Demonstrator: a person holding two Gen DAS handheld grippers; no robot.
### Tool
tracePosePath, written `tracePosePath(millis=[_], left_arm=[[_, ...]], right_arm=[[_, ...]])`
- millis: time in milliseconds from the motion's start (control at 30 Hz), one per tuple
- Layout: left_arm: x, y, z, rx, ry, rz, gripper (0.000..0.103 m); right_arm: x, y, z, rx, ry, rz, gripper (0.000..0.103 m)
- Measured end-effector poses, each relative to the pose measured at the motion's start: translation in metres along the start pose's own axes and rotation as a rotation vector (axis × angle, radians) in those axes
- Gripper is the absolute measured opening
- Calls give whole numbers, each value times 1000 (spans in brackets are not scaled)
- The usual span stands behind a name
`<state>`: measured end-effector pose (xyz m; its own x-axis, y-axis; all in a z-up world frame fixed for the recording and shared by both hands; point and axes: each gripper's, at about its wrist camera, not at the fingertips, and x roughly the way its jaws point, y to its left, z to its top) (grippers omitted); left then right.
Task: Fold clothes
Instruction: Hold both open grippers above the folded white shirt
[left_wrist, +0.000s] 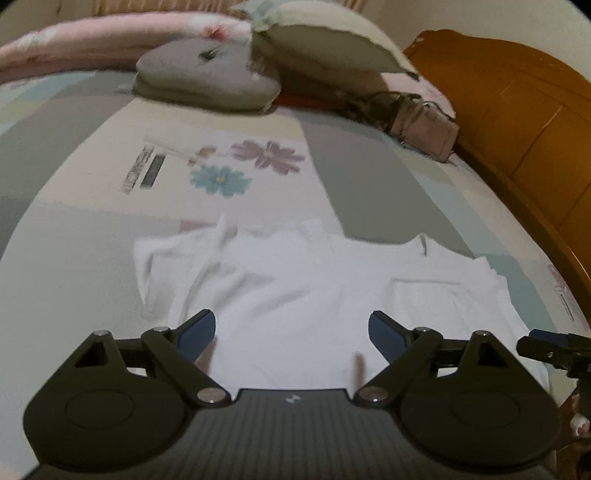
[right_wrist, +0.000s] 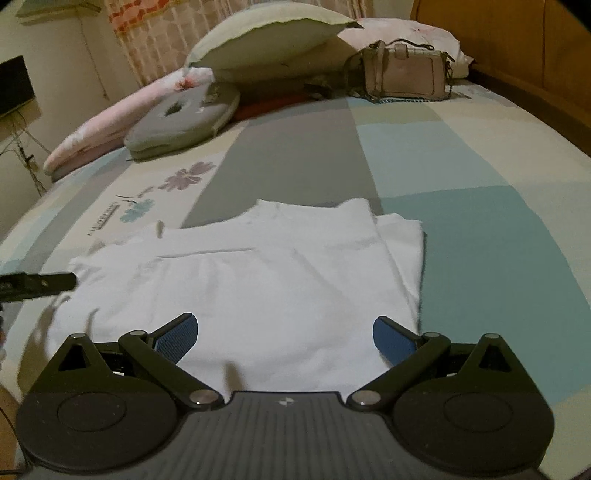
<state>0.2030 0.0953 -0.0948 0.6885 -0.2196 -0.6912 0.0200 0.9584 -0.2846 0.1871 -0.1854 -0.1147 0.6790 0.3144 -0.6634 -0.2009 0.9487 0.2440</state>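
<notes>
White shirt (right_wrist: 236, 280) lies flat and partly folded on the patchwork bedspread (right_wrist: 480, 229), just ahead of both grippers, its long axis running across their view, collar edge on the far side. Left gripper (left_wrist: 291, 334) and right gripper (right_wrist: 284, 338) hover spread wide, holding nothing.

A white garment (right_wrist: 236, 280) lies flat on the patchwork bed cover (right_wrist: 480, 229), partly folded: its right side is doubled over in 2 stacked layers, its left sleeve spreads out wrinkled toward the cover's printed flowers (left_wrist: 240, 166).
</notes>
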Motion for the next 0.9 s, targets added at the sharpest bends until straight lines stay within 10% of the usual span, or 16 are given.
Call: tracePosePath(millis=[900], left_arm=[[-46, 69, -22, -166, -3, -7, 91]], right_arm=[[-35, 47, -12, 1, 10, 168, 103]])
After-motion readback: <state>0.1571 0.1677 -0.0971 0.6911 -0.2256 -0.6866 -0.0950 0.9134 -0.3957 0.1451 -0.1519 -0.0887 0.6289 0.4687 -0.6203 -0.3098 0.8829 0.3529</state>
